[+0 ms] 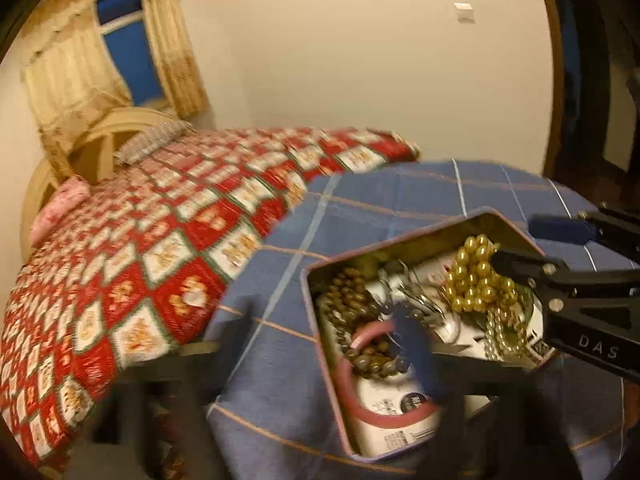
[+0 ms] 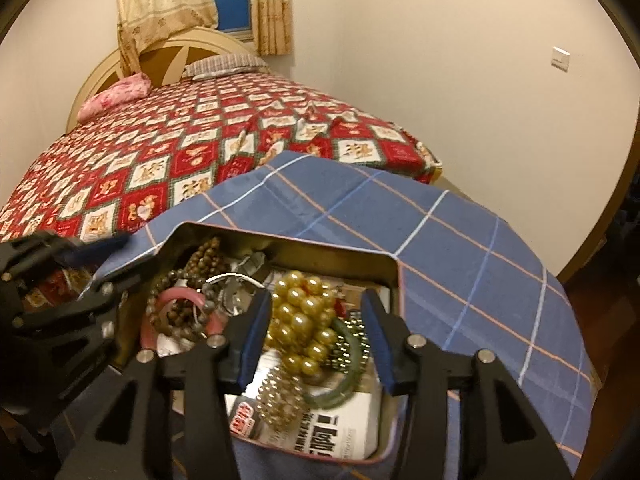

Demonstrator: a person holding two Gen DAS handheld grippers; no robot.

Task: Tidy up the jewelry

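A metal tin (image 2: 394, 280) (image 1: 316, 280) full of jewelry sits on a blue plaid cloth. It holds a gold pearl bead string (image 2: 300, 316) (image 1: 478, 276), brown bead bracelets (image 2: 192, 280) (image 1: 348, 300), a pink bangle (image 2: 176, 294) (image 1: 352, 384), a green bangle (image 2: 348, 376) and small gold beads (image 2: 280, 400). My right gripper (image 2: 316, 304) is open, its blue-padded fingers straddling the gold pearls; it also shows in the left wrist view (image 1: 516, 244). My left gripper (image 2: 106, 260) is at the tin's left edge and looks open; its own view is blurred, one finger (image 1: 412, 344) over the tin.
The tin rests on a small table covered by the blue plaid cloth (image 2: 460, 240) (image 1: 360, 188). A bed with a red patterned quilt (image 2: 200, 148) (image 1: 140, 248) stands just behind. A white wall and curtained window are beyond. White printed boxes (image 2: 340, 432) lie in the tin.
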